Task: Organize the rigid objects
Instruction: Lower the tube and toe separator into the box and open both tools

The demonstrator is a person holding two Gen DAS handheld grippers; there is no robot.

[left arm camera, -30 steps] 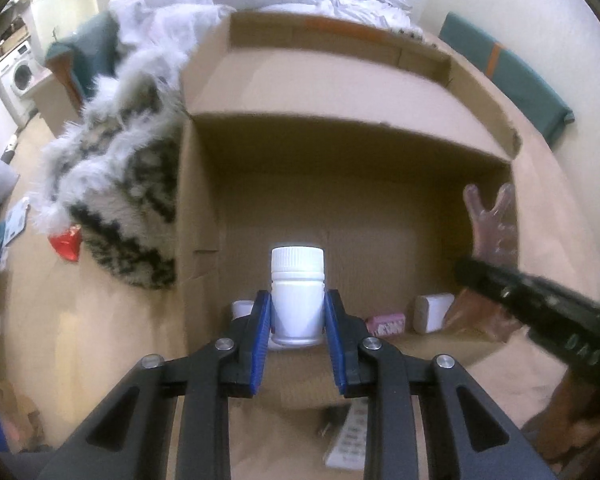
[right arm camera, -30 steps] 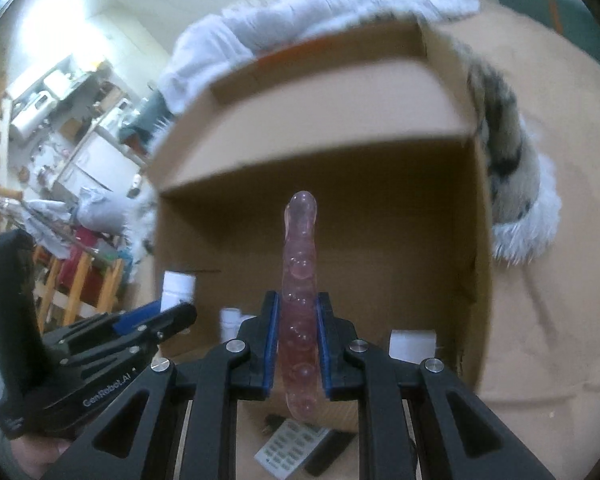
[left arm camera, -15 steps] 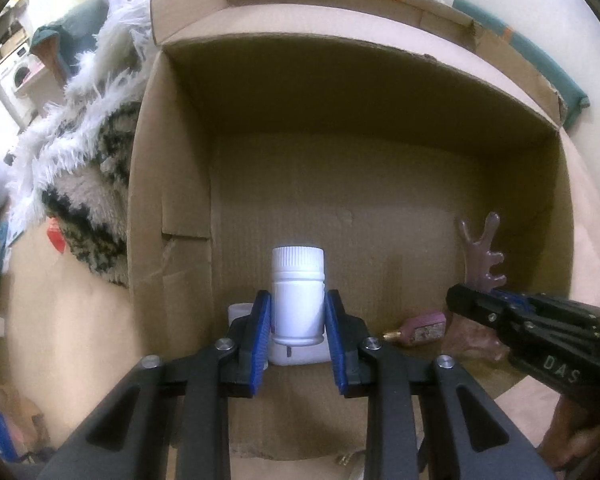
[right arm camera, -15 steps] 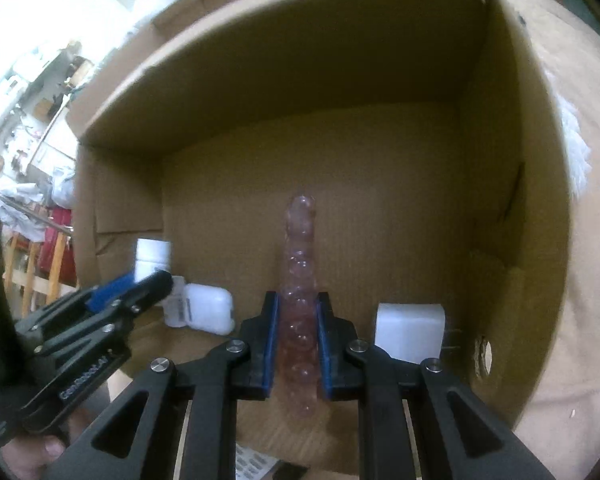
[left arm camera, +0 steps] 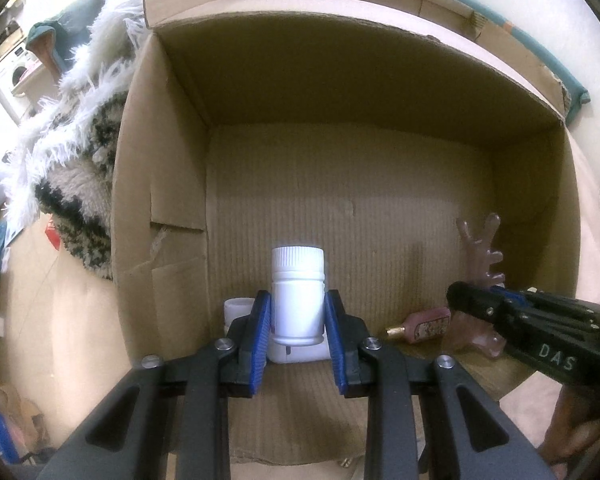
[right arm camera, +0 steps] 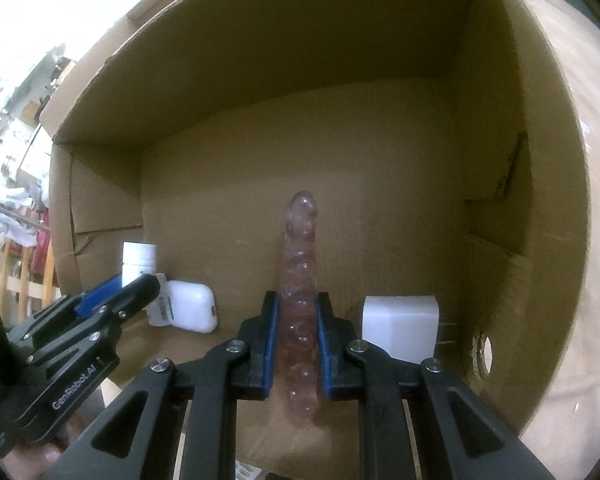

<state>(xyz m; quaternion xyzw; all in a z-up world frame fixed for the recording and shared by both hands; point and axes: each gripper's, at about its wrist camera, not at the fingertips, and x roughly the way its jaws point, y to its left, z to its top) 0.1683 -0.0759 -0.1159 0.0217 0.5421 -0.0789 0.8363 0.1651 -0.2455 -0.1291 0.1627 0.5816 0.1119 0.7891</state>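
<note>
An open cardboard box [left arm camera: 360,92] fills both views. My left gripper [left arm camera: 296,320] is shut on an upright white pill bottle [left arm camera: 298,292] with a ribbed cap, low inside the box near its left wall. Just below the bottle lies a white earbud case [right arm camera: 190,306]. My right gripper [right arm camera: 298,312] is shut on a translucent pink branched piece [right arm camera: 300,248], seen edge-on here and as an antler shape [left arm camera: 480,248] in the left wrist view. It hangs inside the box toward the right wall. The left gripper [right arm camera: 140,284] shows at the lower left of the right wrist view.
On the box floor lie a small pink perfume bottle [left arm camera: 420,324], a small white pot [left arm camera: 238,308] and a white charger plug [right arm camera: 398,324]. A shaggy white and black blanket [left arm camera: 72,140] lies left of the box, and a teal cushion [left arm camera: 540,52] behind it.
Both grippers have sunk from above the box rim down into the box, each still holding its object. The box walls now fill both views.
</note>
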